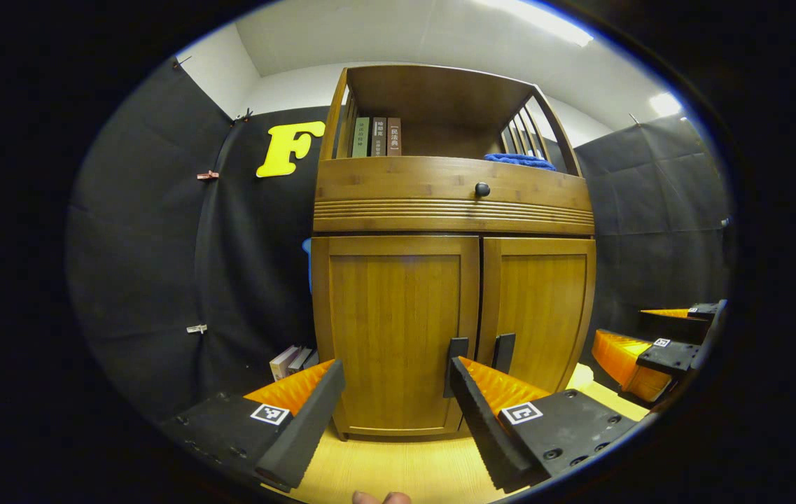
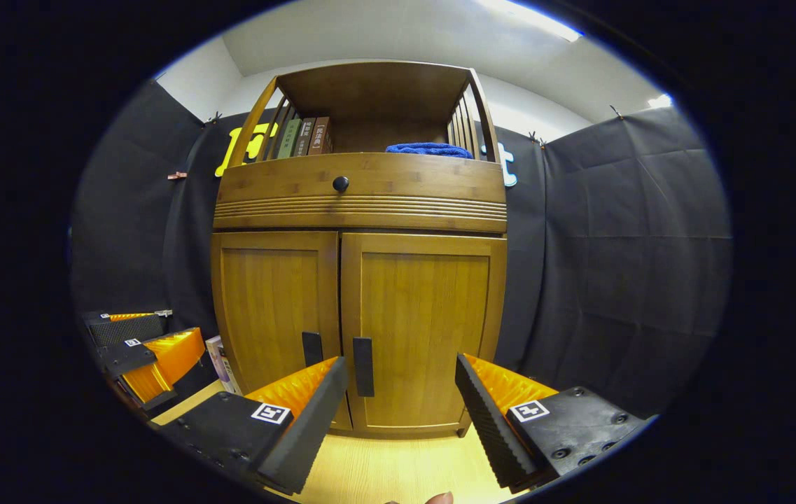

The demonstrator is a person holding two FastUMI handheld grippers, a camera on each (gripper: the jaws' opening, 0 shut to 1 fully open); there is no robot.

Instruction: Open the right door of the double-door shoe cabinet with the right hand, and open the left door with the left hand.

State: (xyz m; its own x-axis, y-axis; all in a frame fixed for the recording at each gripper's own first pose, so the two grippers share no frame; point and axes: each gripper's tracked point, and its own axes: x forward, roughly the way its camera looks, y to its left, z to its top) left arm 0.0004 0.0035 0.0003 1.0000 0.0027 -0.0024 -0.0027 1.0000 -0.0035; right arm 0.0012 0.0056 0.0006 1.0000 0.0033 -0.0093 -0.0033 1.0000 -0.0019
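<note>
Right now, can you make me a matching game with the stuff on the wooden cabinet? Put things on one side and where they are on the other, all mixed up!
Things:
1. books
2. blue cloth
3. round black knob
4. two black handles

Places:
A. low down, where the two doors meet
B. left side of the top shelf, standing upright
C. middle of the drawer front
D. right side of the top shelf, lying flat

Pairs: 1-B, 2-D, 3-C, 4-A
</note>
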